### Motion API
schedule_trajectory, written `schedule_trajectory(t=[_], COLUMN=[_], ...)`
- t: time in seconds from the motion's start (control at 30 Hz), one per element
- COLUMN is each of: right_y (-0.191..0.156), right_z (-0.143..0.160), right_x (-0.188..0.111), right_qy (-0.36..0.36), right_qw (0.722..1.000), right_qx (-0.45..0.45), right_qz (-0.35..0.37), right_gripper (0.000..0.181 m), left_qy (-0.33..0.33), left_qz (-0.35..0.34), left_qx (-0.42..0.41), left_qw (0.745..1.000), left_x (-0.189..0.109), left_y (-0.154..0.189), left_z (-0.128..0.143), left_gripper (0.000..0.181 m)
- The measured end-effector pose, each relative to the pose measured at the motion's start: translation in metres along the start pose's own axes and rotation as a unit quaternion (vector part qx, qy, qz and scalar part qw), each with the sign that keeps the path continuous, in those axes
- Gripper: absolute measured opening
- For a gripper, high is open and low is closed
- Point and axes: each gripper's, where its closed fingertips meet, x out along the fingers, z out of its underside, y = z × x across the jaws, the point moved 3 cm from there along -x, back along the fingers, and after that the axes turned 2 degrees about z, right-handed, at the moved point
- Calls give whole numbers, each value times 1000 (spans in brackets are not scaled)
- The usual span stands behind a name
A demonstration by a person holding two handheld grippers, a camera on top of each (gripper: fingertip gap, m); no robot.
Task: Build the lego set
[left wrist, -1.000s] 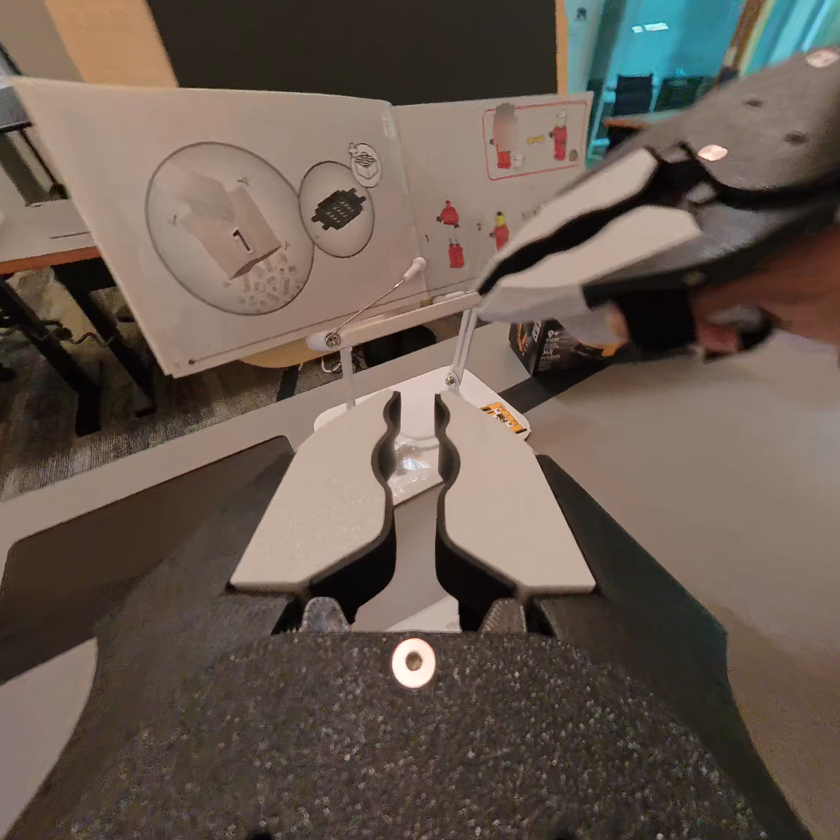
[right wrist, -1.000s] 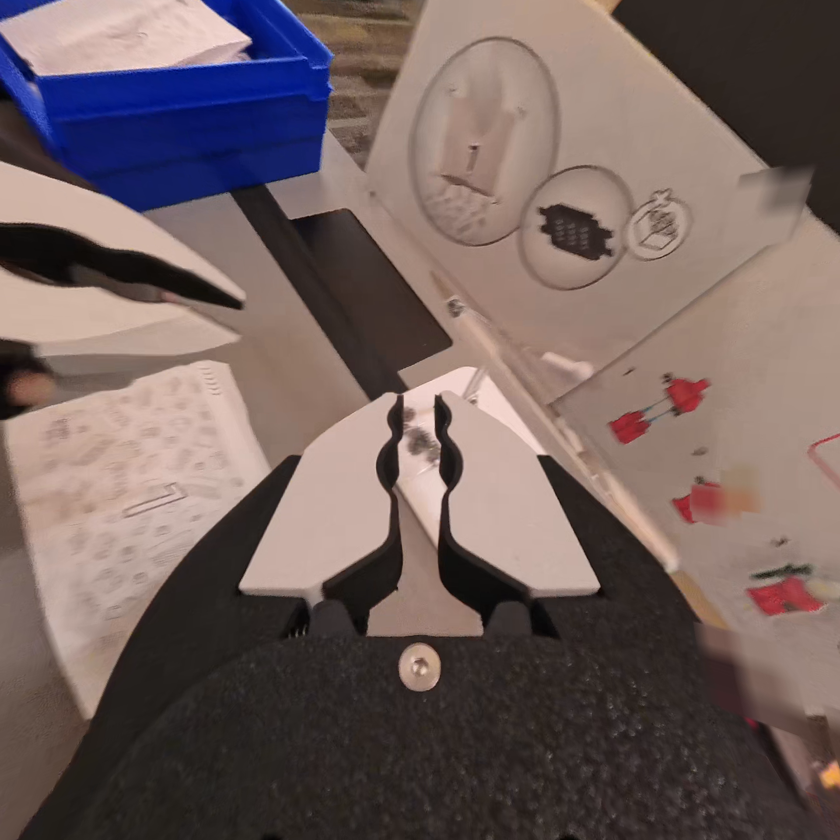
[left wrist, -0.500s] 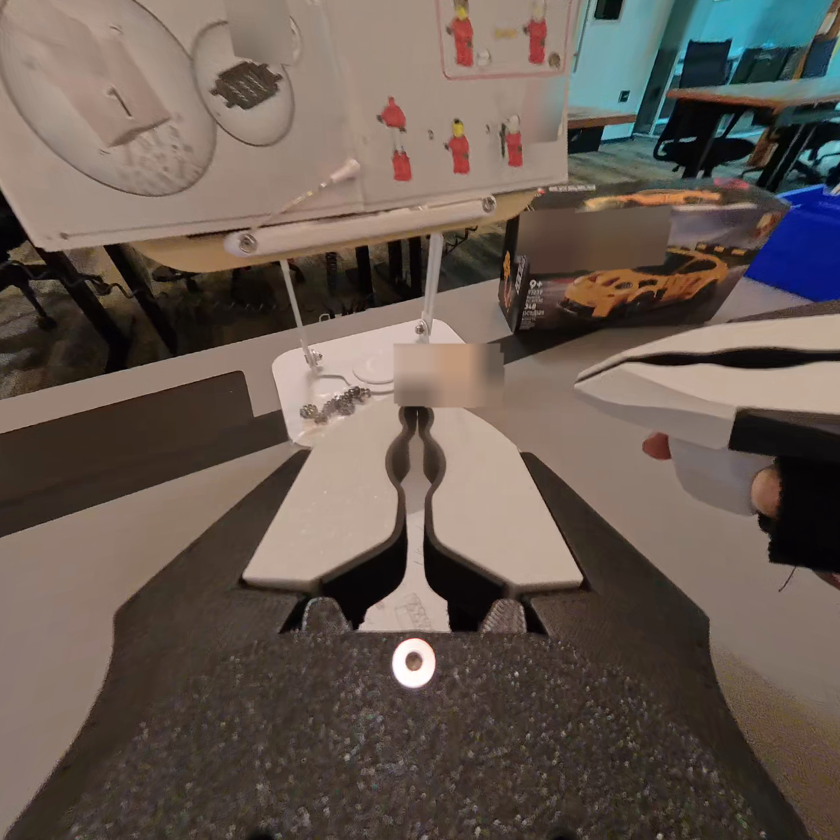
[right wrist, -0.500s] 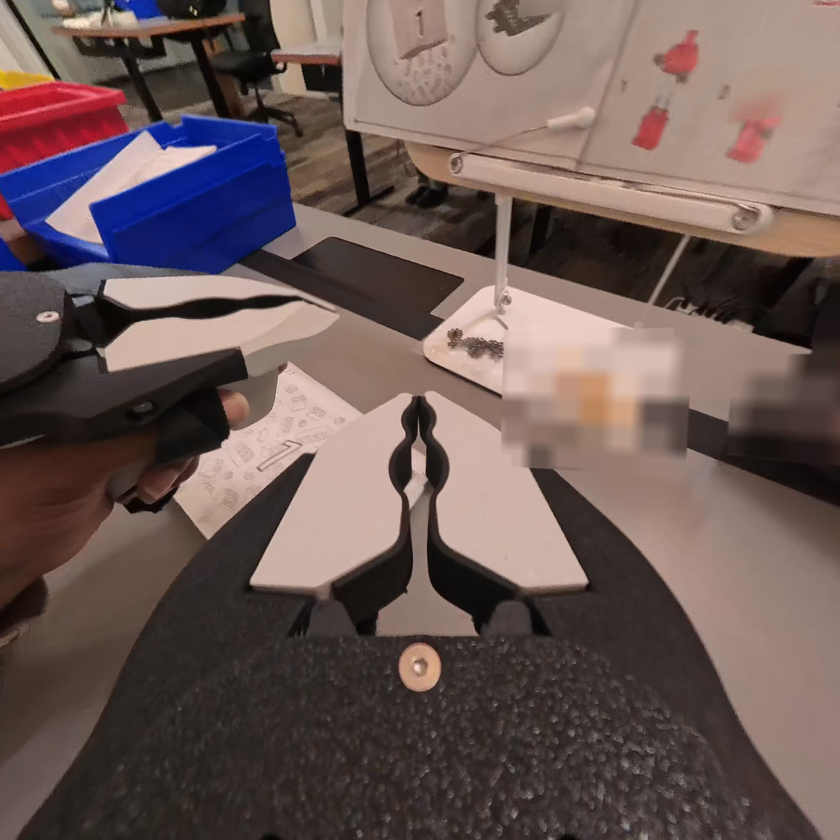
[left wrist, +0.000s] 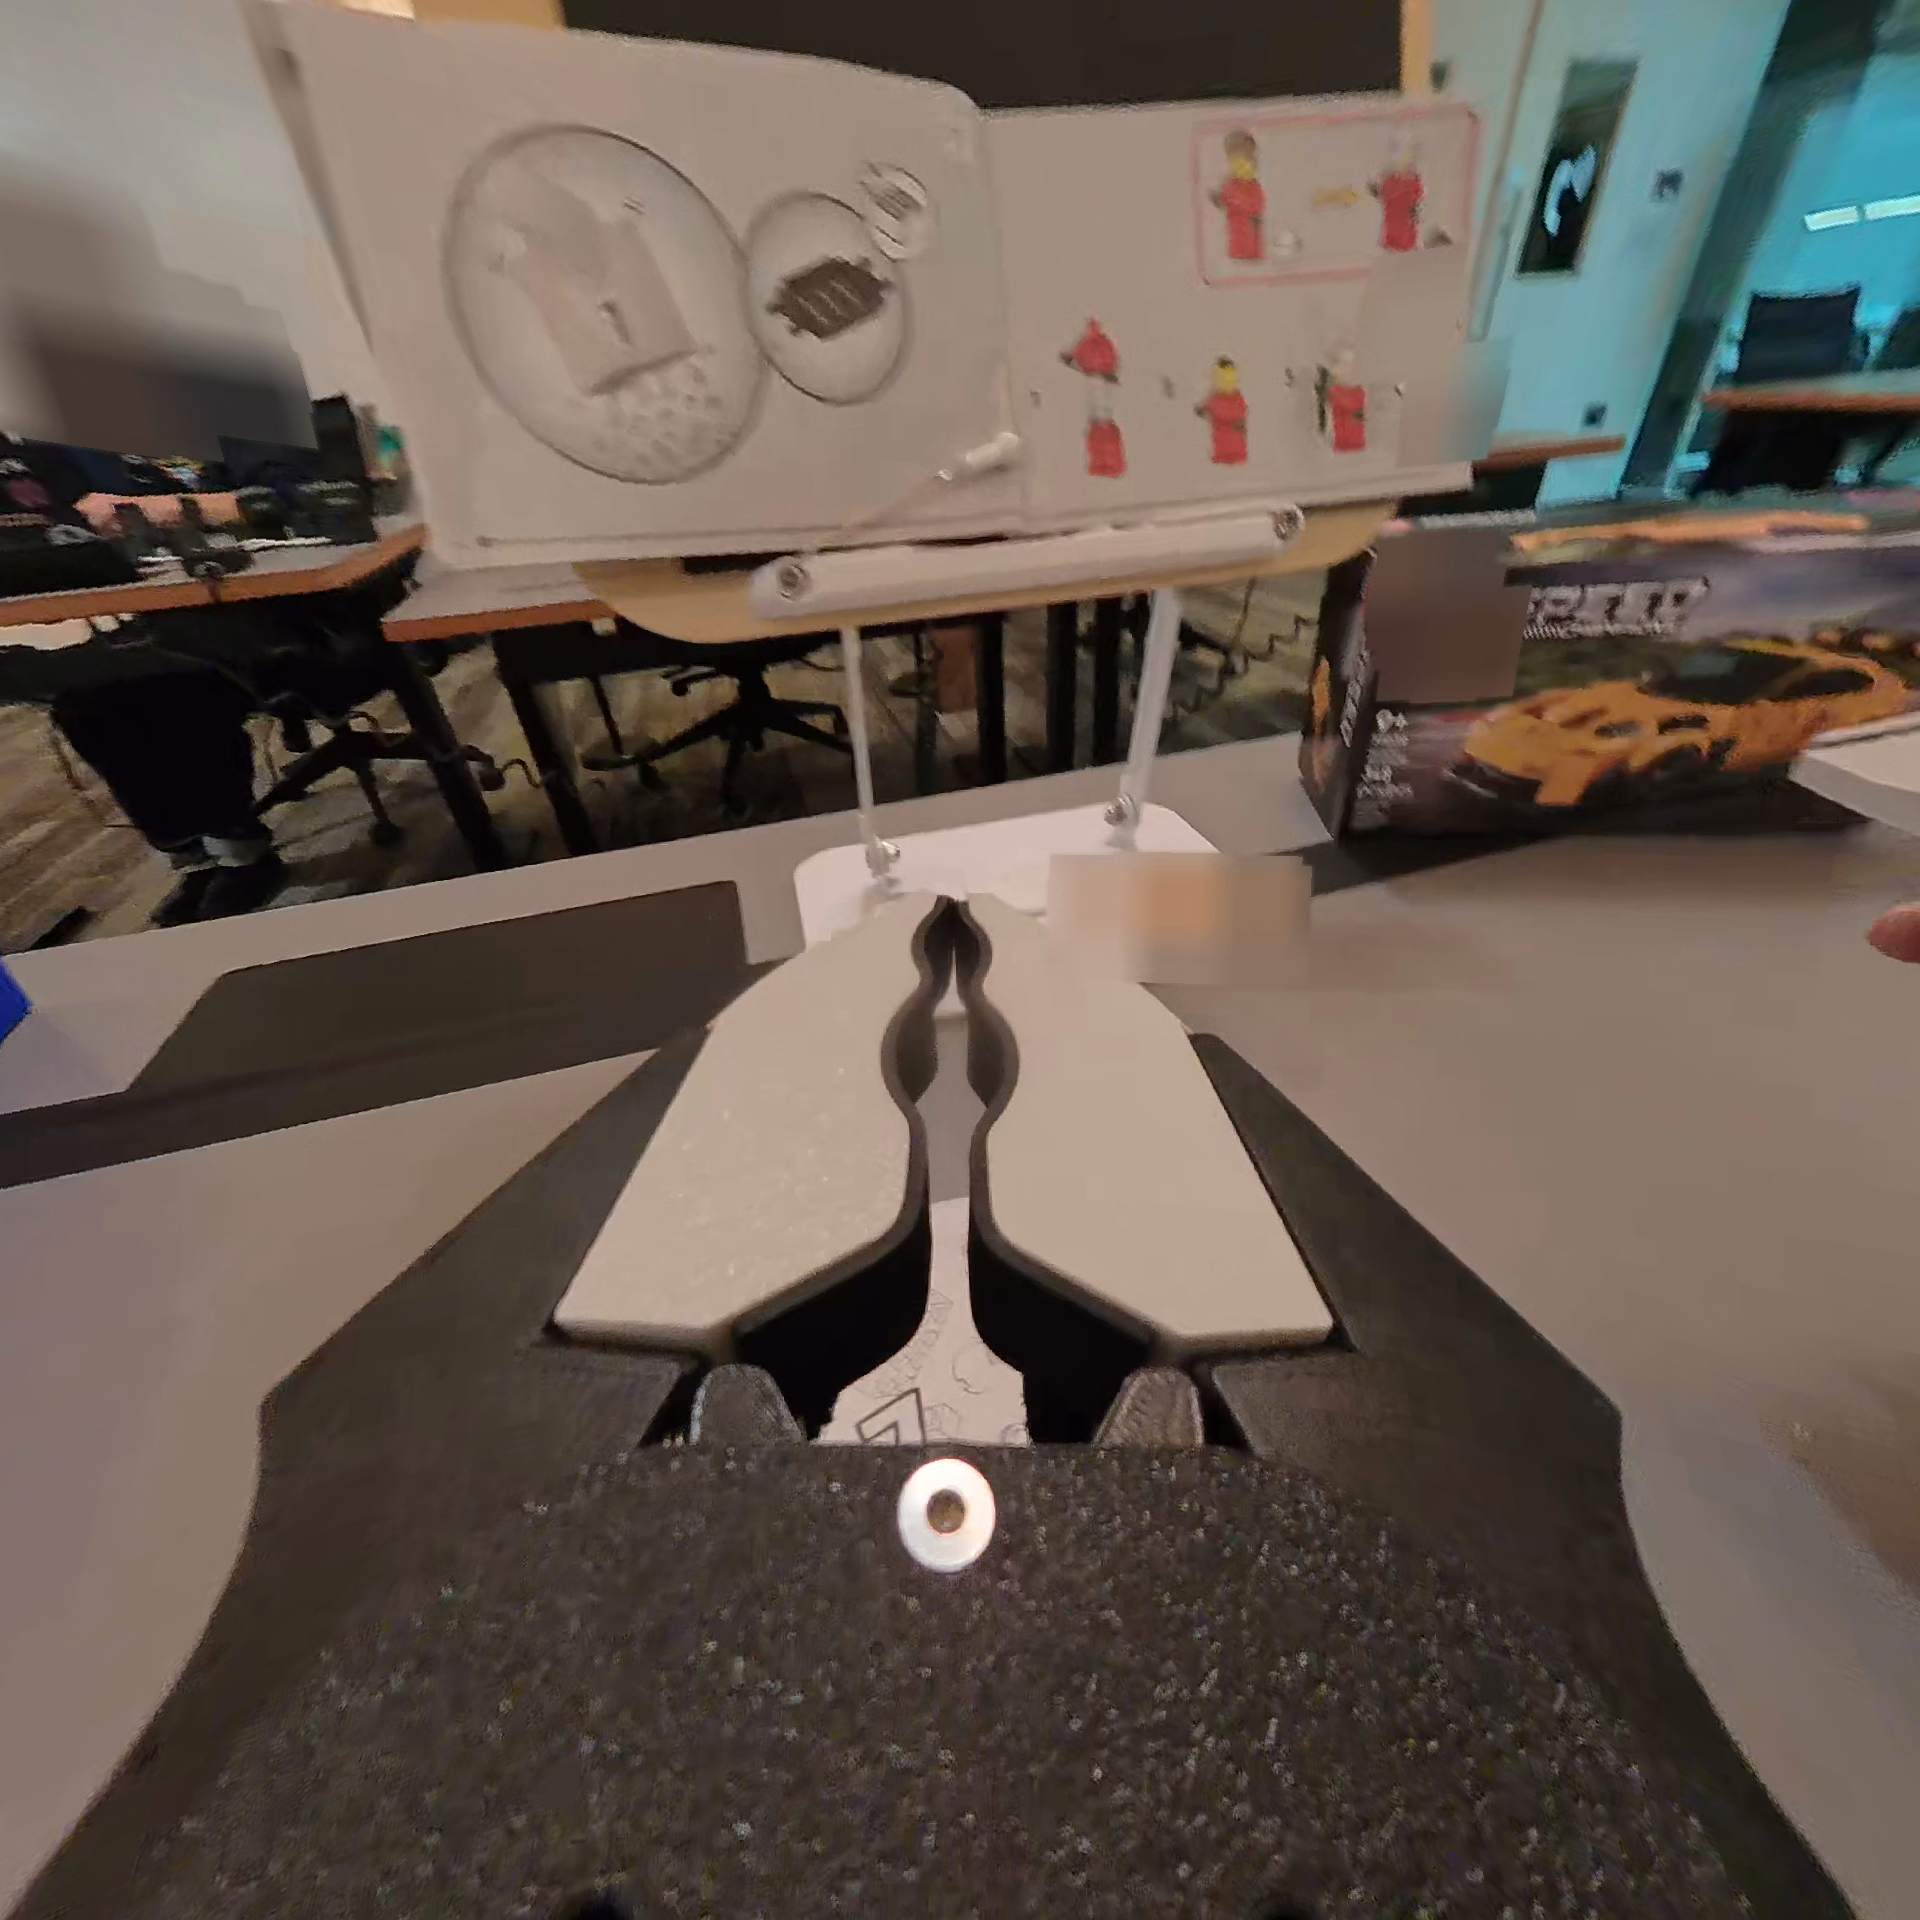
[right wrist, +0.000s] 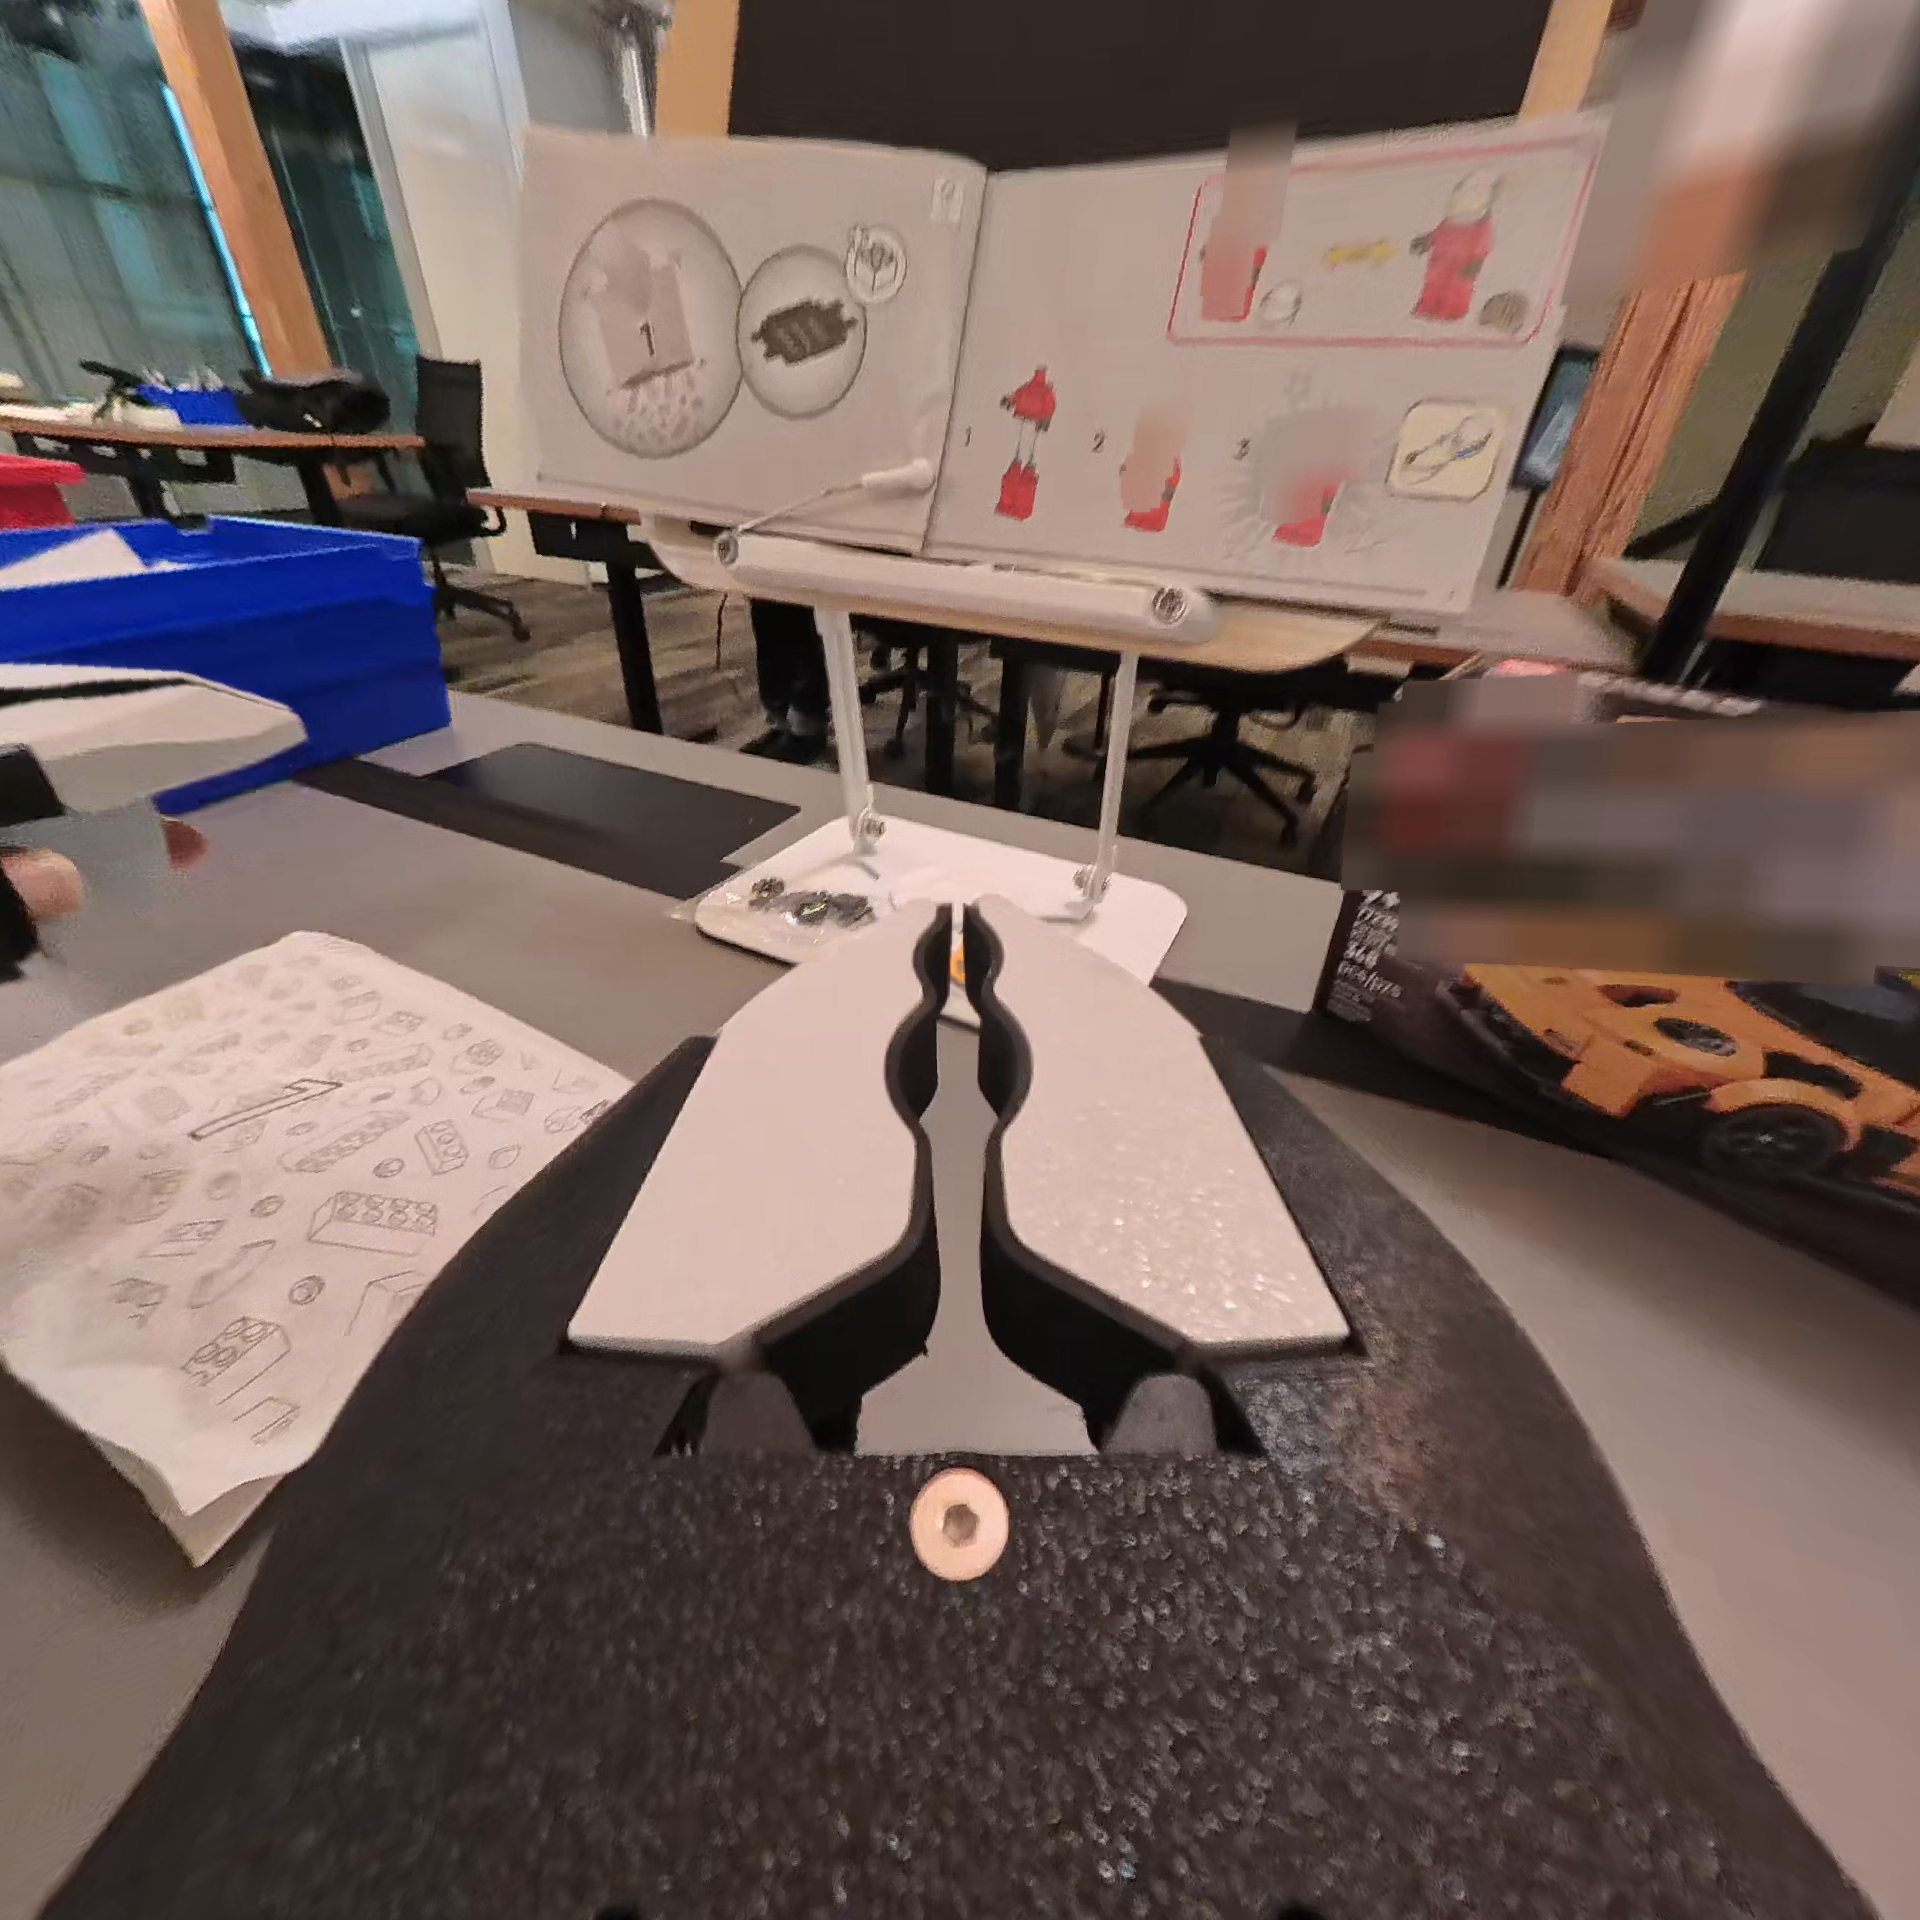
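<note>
Hovering over the grey surface (right wrist: 1558,1299), both hand-held grippers, left (left wrist: 953,920) and right (right wrist: 957,914), are closed and empty, facing an open white instruction booklet (right wrist: 935,343) on its stand.

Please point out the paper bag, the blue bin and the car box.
paper bag (right wrist: 239,1174), right wrist view, printed top face.
blue bin (right wrist: 260,613), right wrist view, front wall.
car box (left wrist: 1621,727), left wrist view, front face.

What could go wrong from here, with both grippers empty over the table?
1. The small dark parts lie loose on the stand's white base, by its thin legs; a reach there could knock the instruction booklet.
2. The white paper bag lies unopened and flat, so the shut left gripper or right gripper may slip.
</note>
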Motion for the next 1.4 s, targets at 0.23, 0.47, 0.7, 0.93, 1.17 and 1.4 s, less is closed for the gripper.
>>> schedule_trajectory(t=[0.23, 0.47, 0.7, 0.93, 1.17, 1.4], right_y=[-2, -11, 3, 7, -60, -143], right_z=[-36, -29, -21, -17, 5, 61], right_x=[-19, -15, -14, -13, -15, -147], right_qy=[59, 39, 31, 25, -92, -347], right_qw=[997, 999, 999, 1000, 969, 806], right_qx=[-35, -13, -13, 9, -20, -183], right_qz=[20, 12, 18, 15, -226, -443], right_gripper=[0, 0, 0, 0, 11, 72], left_qy=[59, 55, 44, 50, 44, 38], left_qz=[-35, -38, -44, -70, -74, -75], left_qx=[-6, 7, 19, 18, 15, 15], left_qw=[998, 998, 998, 996, 996, 996], left_x=[-14, -14, -8, -17, -18, -16], left_y=[-11, -9, -14, -37, -49, -55], left_z=[-36, -38, -26, -34, -32, -27], left_gripper=[0, 0, 0, 0, 0, 0])
